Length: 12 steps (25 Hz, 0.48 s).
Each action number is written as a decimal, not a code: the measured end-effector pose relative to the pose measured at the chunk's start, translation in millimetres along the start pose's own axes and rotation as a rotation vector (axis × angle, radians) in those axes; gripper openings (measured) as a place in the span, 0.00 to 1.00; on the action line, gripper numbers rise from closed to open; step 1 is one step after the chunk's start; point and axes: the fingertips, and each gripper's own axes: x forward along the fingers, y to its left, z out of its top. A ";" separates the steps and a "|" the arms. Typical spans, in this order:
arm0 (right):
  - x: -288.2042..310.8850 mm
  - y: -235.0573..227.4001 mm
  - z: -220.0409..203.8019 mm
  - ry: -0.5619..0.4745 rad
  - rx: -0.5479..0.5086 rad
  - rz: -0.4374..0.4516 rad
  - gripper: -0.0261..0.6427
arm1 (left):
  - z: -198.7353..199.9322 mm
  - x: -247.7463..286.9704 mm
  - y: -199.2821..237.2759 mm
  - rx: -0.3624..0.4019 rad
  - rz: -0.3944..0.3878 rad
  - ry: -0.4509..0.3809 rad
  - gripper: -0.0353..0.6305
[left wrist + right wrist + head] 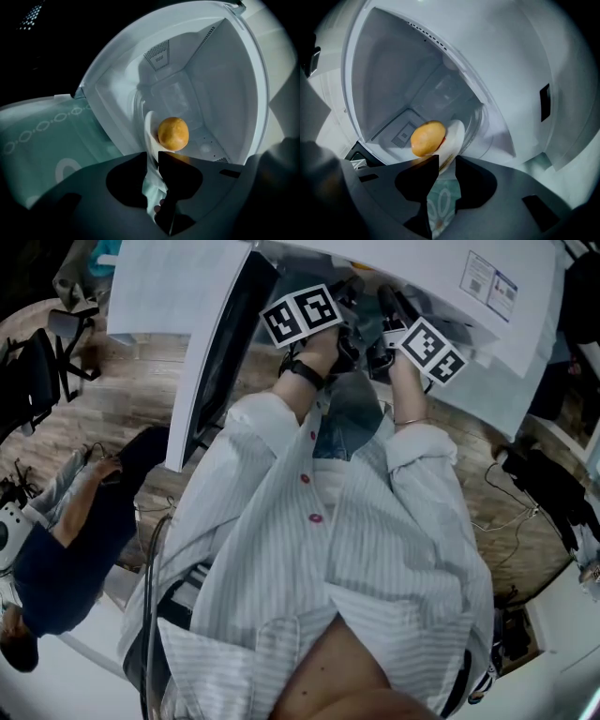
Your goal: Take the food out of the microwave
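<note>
A round golden bun [173, 133] sits on a white plate [148, 131] inside the open microwave [225, 84]. The plate is seen edge-on from both sides. In the left gripper view, my left gripper [150, 157] has the plate's near rim pinched between its dark jaws. The right gripper view shows the bun [427, 138] and the plate [454, 136] from the other side, where my right gripper [447, 161] pinches the opposite rim. In the head view only the grippers' marker cubes [300, 315] [429, 351] show at the microwave's mouth; the jaws and the food are hidden.
The microwave door [220, 343] swings open to the left, and its patterned glass [42, 136] is beside my left gripper. A glass turntable [480, 122] lies under the plate. Another person [66, 549] sits at the left near an office chair [42, 371]. Cables [525, 512] trail on the floor at the right.
</note>
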 end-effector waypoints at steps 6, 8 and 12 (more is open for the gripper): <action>-0.2 0.6 0.4 0.002 0.014 -0.006 0.22 | 1.1 -1.4 0.7 -0.029 -0.002 -0.004 0.16; -0.5 0.7 0.1 0.002 0.024 -0.006 0.21 | 0.9 -1.9 0.7 -0.033 -0.003 -0.003 0.16; -0.1 -1.2 -0.3 -0.006 0.055 -0.002 0.20 | -0.5 -1.3 2.0 -0.051 -0.006 0.002 0.15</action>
